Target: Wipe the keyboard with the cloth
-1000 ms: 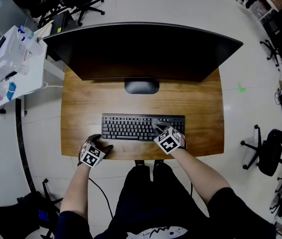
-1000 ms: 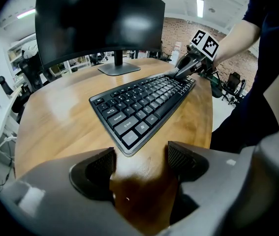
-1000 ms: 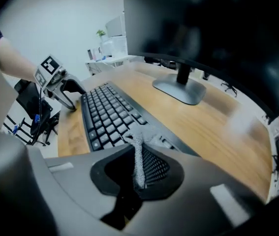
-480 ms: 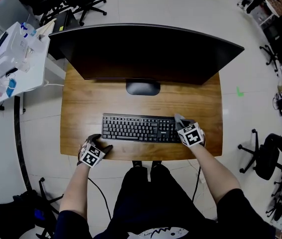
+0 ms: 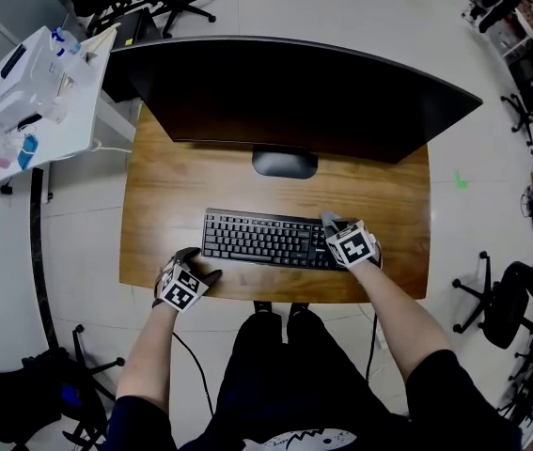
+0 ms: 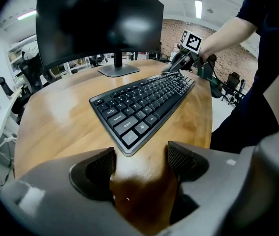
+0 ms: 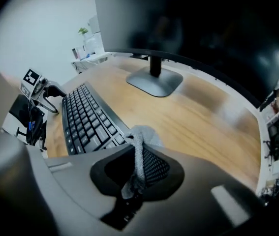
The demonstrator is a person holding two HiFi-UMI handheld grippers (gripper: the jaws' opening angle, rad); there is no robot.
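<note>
While behind the keyboard (image 5: 261, 238), monitor stand (image 5: 285, 162) apart from cloth (image 7: 141, 134).

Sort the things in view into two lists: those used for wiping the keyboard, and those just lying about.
In use: keyboard; cloth, pinched in the shut jaws of the right gripper; wooden desk beneath.
Lying about: monitor; left gripper, jaws open and empty; white side table; office chair.
</note>
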